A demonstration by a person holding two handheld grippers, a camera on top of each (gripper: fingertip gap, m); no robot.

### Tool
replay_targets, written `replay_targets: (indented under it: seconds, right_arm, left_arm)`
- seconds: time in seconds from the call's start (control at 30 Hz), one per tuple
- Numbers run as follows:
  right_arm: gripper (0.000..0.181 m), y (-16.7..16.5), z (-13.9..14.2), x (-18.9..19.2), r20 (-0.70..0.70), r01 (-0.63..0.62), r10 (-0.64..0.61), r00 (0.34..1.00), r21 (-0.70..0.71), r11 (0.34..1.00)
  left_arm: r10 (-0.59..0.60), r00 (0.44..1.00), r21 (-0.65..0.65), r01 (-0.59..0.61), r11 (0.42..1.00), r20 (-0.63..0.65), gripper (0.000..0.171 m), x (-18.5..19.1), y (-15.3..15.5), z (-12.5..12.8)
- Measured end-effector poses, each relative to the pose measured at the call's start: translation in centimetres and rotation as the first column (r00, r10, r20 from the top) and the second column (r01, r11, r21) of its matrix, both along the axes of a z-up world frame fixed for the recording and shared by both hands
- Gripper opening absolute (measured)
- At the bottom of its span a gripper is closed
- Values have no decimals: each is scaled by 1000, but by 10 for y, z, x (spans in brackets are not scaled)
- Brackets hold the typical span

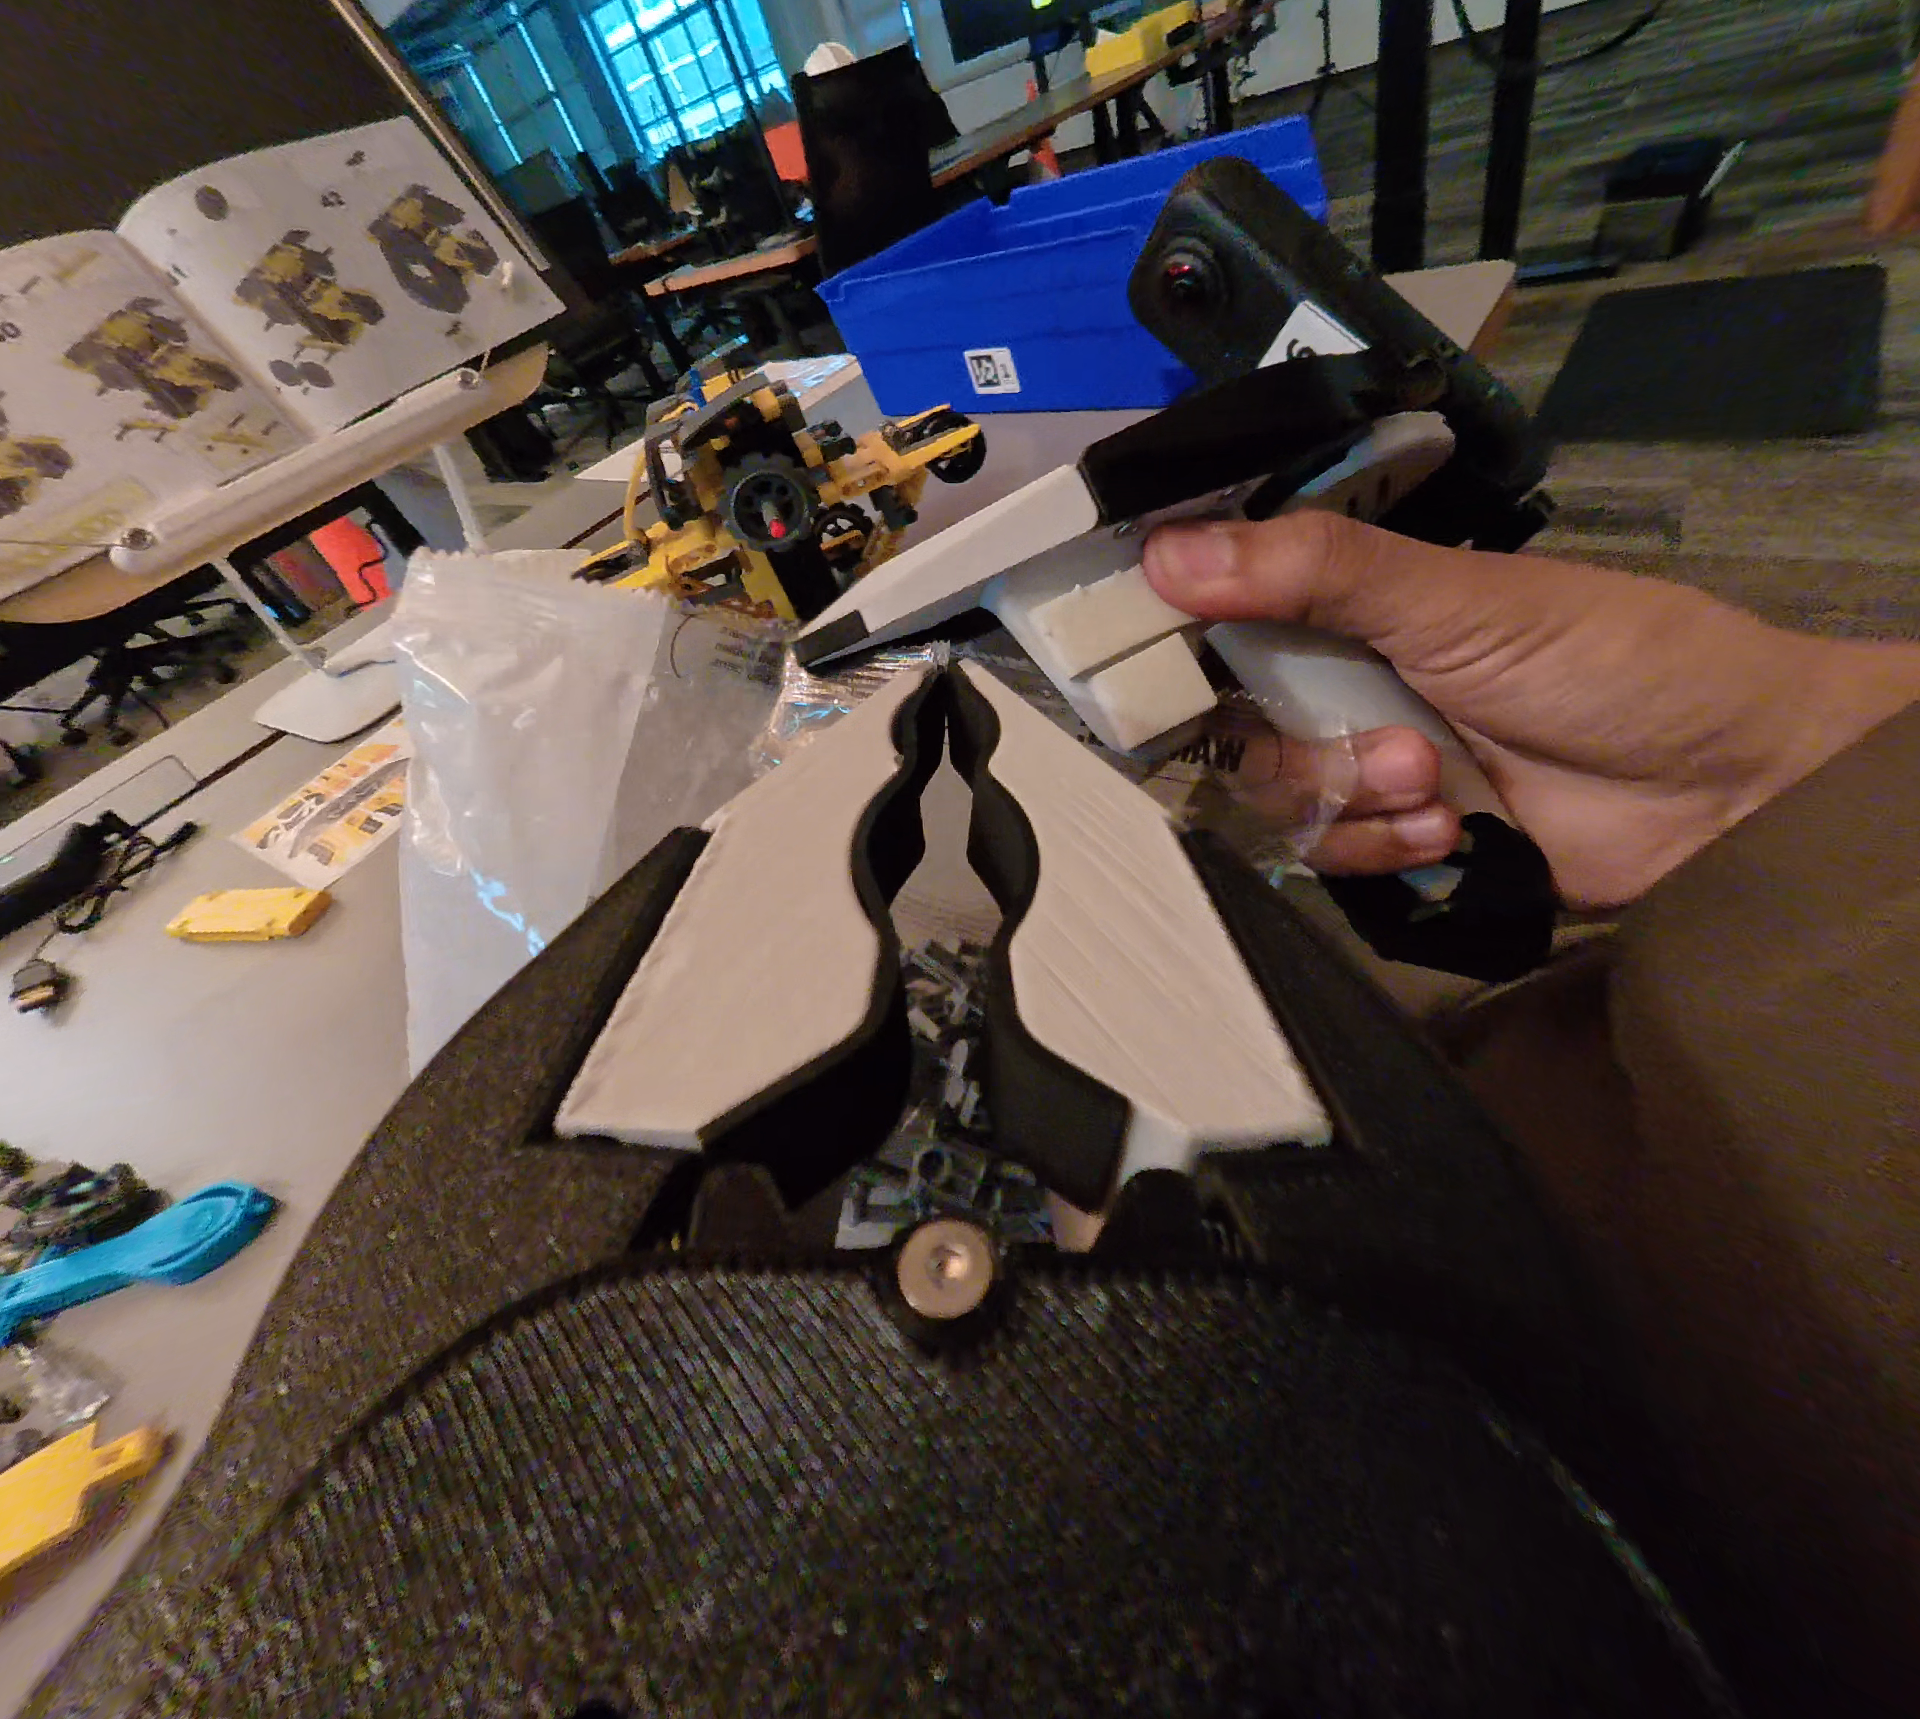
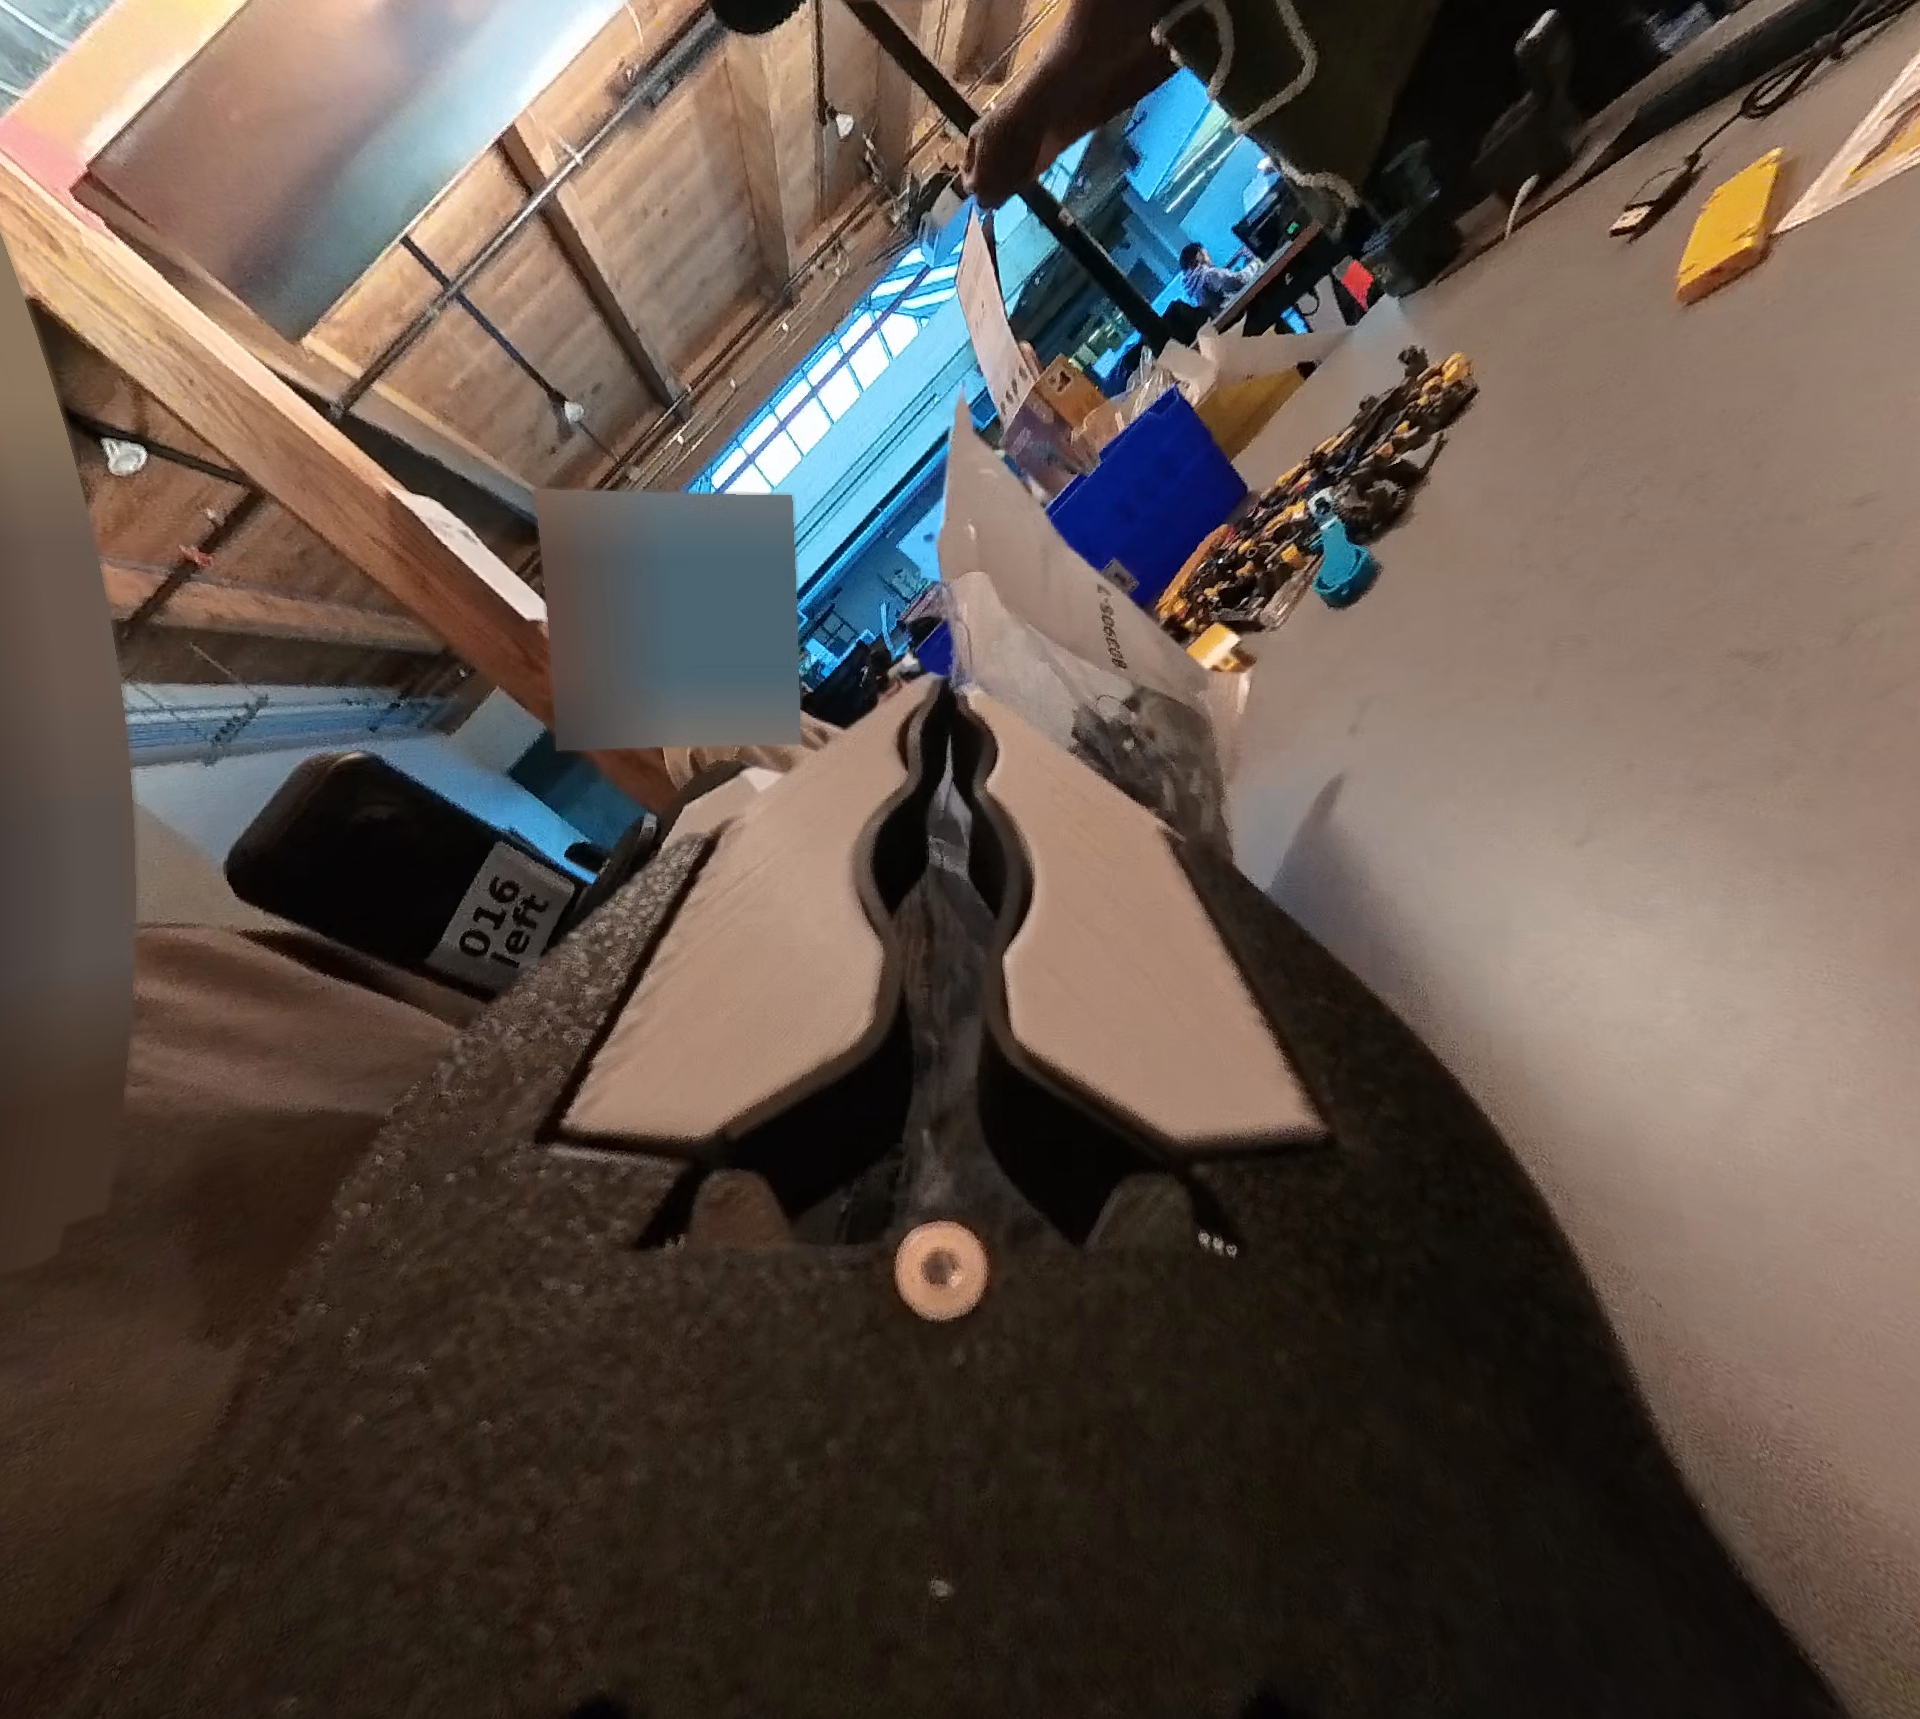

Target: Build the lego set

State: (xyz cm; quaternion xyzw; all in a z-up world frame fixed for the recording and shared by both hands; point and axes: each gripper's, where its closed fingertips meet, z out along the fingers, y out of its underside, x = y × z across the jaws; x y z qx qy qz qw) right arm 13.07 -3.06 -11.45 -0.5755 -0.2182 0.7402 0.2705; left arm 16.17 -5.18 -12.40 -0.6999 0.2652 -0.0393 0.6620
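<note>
— Gripping anything, the left gripper (image 1: 948,677)?
— Yes: its jaws are clenched at the tips on a clear plastic bag (image 1: 520,734) with a white crimped top. Small grey building pieces (image 1: 951,1025) show in the bag between the fingers, above the grey table (image 1: 187,1067).
— And the right gripper (image 2: 951,703)?
— Clenched too, pinching the same bag's plastic (image 2: 1049,630) from the other side. In the left wrist view a hand (image 1: 1455,682) holds it by the handle, tips just beside the left ones.
— What lies around?
— A yellow and black brick vehicle (image 1: 774,490) behind the bag, a blue bin (image 1: 997,308) beyond it, an open instruction booklet (image 1: 239,339) on a stand, a yellow panel (image 1: 249,913) and a blue tool (image 1: 135,1243) on the table.
</note>
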Motion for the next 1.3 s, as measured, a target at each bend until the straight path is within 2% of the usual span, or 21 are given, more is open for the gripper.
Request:
replay_targets:
  seconds: [0.17,0.27,0.3,0.33,0.4,0.47,0.57,0.63,0.77,0.8,0.9,1.0,1.1,1.13,1.23,1.3]
  right_arm:
    - [0,14,6,-10,-77,-30,20,997,-128,991]
    - [0,20,14,-17,-154,-82,50,987,-208,975]
    - [0,22,15,-19,-178,-95,55,982,-227,969]
    - [0,24,17,-21,-198,-103,55,979,-238,966]
    - [0,28,14,-30,-179,-115,72,981,-240,964]
    - [3,33,12,-35,-104,-43,29,994,-141,989]
    - [25,36,18,-27,-19,77,-75,997,91,993]
    - [27,27,17,-28,57,70,-84,995,213,974]
    - [38,19,10,-38,183,34,-100,978,333,942]
    - [36,18,9,-41,199,20,-96,975,352,936]
    - [7,10,11,-45,213,-39,-41,976,356,934]
    - [0,10,8,-46,248,-28,-90,965,433,901]
    - [0,8,11,-45,234,-26,-93,968,461,887]
    - [0,6,15,-45,207,-30,-68,976,436,899]
    - [0,2,26,-42,67,-61,42,997,307,950]
    - [0,2,32,-41,-30,-100,109,994,209,973]
  left_arm:
    - [59,996,71,-54,996,-64,0,-12,13,5]
    - [63,997,98,-59,993,-36,0,-19,19,12]
    - [44,999,84,-45,995,5,0,-22,21,14]
    - [7,995,54,-13,998,98,0,-25,23,17]
    - [-46,954,-15,53,998,296,0,-37,28,18]
    - [-20,943,-29,31,999,333,0,-50,32,15]
    - [21,945,-17,-16,1000,328,0,-66,33,20]
    - [32,943,-25,-25,999,332,0,-73,34,22]
    - [-13,949,-32,24,999,314,0,-66,35,18]
    - [-16,948,-33,28,999,319,0,-65,35,18]
    - [-8,933,-39,24,999,360,0,-71,35,17]
    - [-16,904,-59,46,997,426,0,-73,33,17]
    - [-59,840,-74,117,990,539,0,-72,32,20]
    - [-86,794,-68,159,985,602,0,-71,32,23]
    - [-171,597,-24,304,952,784,0,-69,28,35]
    - [-188,534,-1,334,943,824,0,-68,27,40]
